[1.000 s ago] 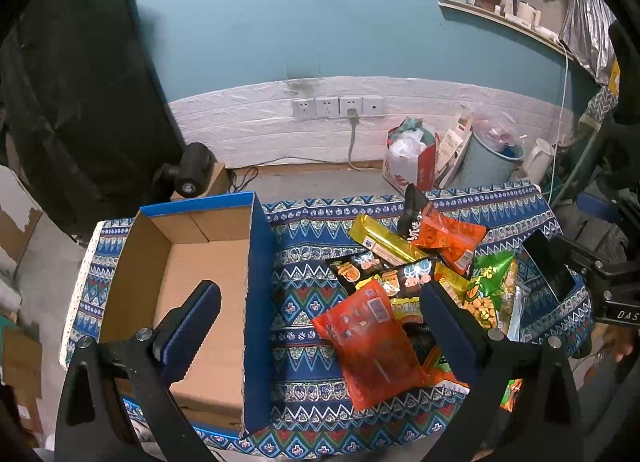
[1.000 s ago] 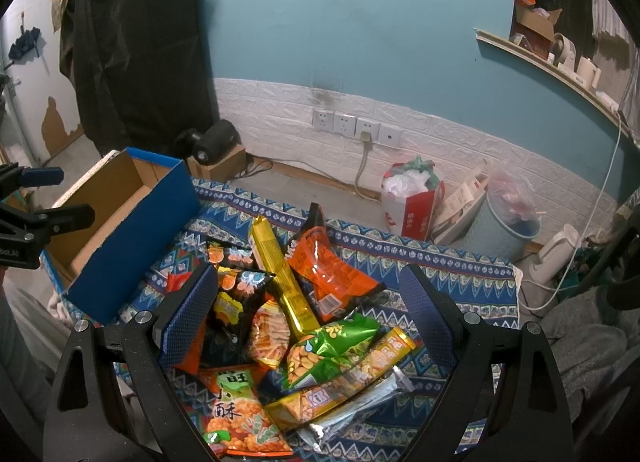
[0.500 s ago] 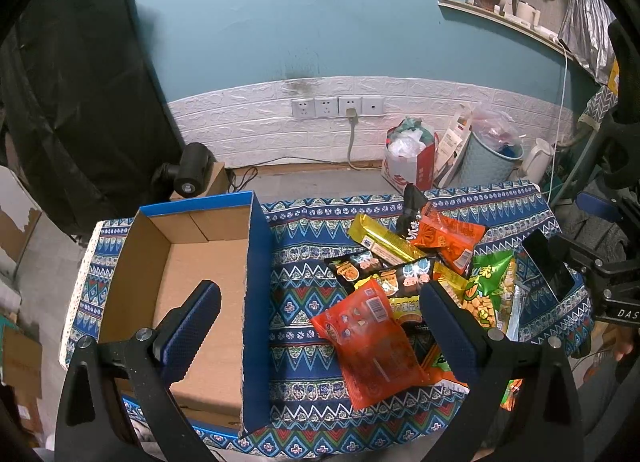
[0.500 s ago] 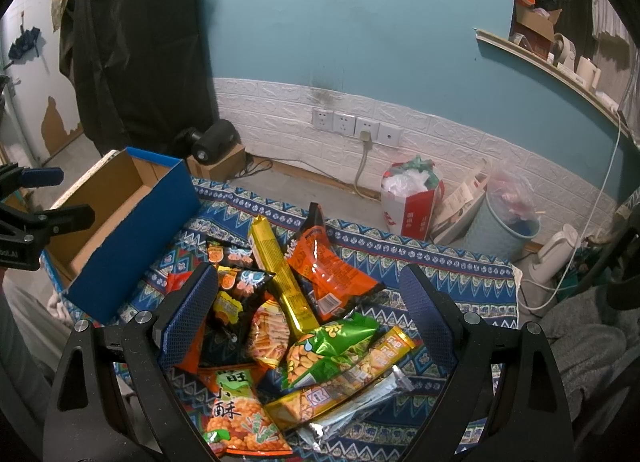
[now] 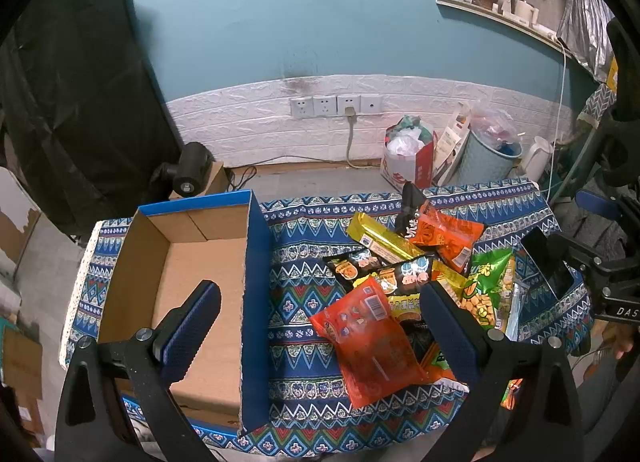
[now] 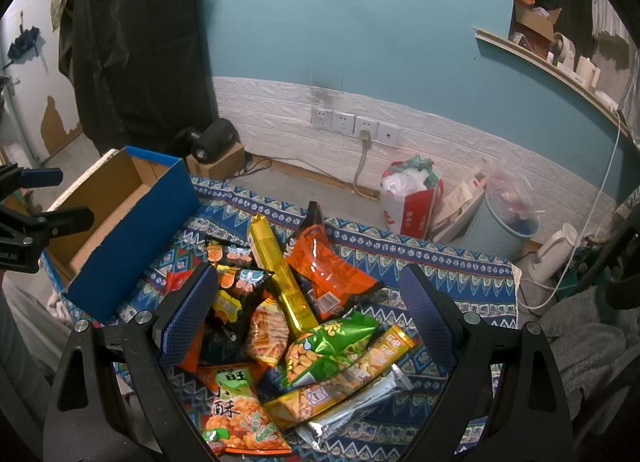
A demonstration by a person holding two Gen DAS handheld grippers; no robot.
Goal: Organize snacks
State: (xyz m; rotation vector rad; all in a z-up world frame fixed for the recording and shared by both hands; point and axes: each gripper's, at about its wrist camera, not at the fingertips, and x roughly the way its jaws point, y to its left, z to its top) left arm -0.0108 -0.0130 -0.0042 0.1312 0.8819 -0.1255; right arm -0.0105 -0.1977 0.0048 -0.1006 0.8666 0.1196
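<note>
A pile of snack packets lies on the patterned cloth (image 5: 292, 262): a red packet (image 5: 372, 338), a long gold packet (image 5: 380, 240), an orange packet (image 5: 448, 238) and a green peanut packet (image 5: 486, 286). An open blue cardboard box (image 5: 180, 274) with nothing in it stands to their left. My left gripper (image 5: 320, 326) is open and empty, held above the box's right wall and the red packet. My right gripper (image 6: 308, 314) is open and empty above the pile, over the gold packet (image 6: 280, 274), orange packet (image 6: 328, 266) and green packet (image 6: 332, 346). The box (image 6: 128, 229) is at its left.
The cloth-covered table stands near a teal wall with white sockets (image 5: 336, 105). On the floor behind are a red-and-white bag (image 5: 408, 157), a grey bin (image 5: 488, 157) and a black speaker (image 5: 192, 173). A black cloth (image 6: 132, 45) hangs at the left.
</note>
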